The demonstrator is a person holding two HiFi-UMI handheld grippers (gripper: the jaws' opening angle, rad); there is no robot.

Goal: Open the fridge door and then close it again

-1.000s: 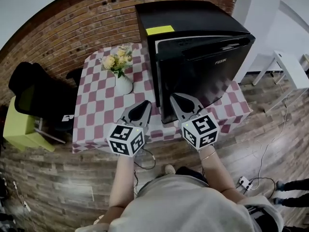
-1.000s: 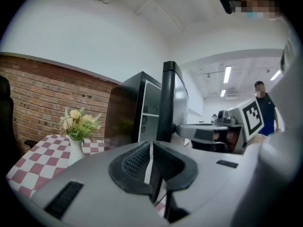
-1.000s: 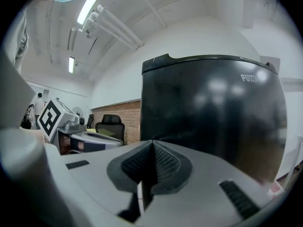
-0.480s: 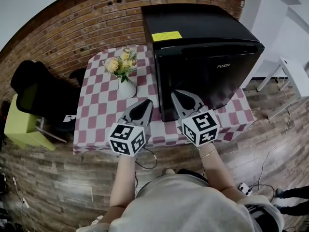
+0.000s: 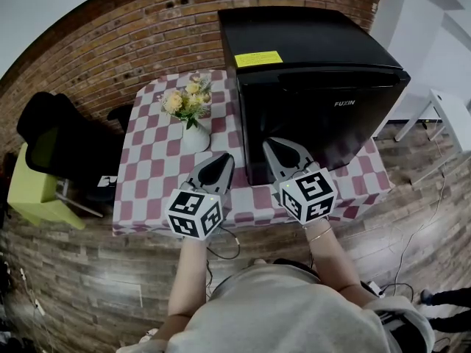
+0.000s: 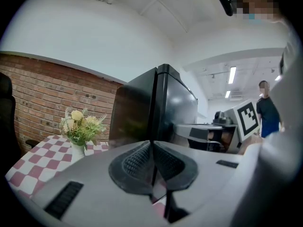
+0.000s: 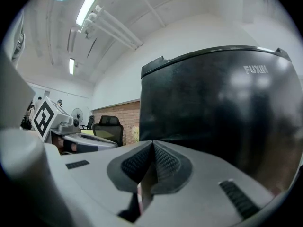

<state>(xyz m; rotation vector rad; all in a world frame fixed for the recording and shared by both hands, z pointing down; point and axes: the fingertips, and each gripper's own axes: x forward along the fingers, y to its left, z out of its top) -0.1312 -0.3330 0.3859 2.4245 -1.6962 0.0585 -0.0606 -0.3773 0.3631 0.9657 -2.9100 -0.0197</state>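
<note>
Brick wall (image 5: 110,43) curves behind everything and plank floor (image 5: 73,271) lies under you. Between them stands the table (image 5: 147,193) in its red-and-white check cloth, and on its right half sits the black fridge (image 5: 309,35). Its door (image 5: 331,116) faces you and now lies flush against the cabinet, its top edge in line with the lid. A second ago that door stood ajar, swung out at an angle with a gap along the top; half a second ago it had already come shut. So the closing half of the job looks done, and you can take the task as at or very near its end, though no view shows the seal itself. If it has caught, little should remain but to draw back. A black chair (image 5: 62,142) stands off the table's left end. Your right gripper (image 5: 269,145) points at the door's lower left part, close before it. Whether its tip touches the door cannot be told from above, and its own view shows only dark door ahead. Its jaws are pressed together with nothing between them. Your left gripper (image 5: 224,157) is over the cloth just left of the fridge's front corner, apart from it, with its jaws likewise together and empty. The vase (image 5: 194,137) of pale flowers stands beyond that gripper, beside the fridge. Smallest, a yellow sticker (image 5: 258,58) lies on the fridge top near its front left.
</note>
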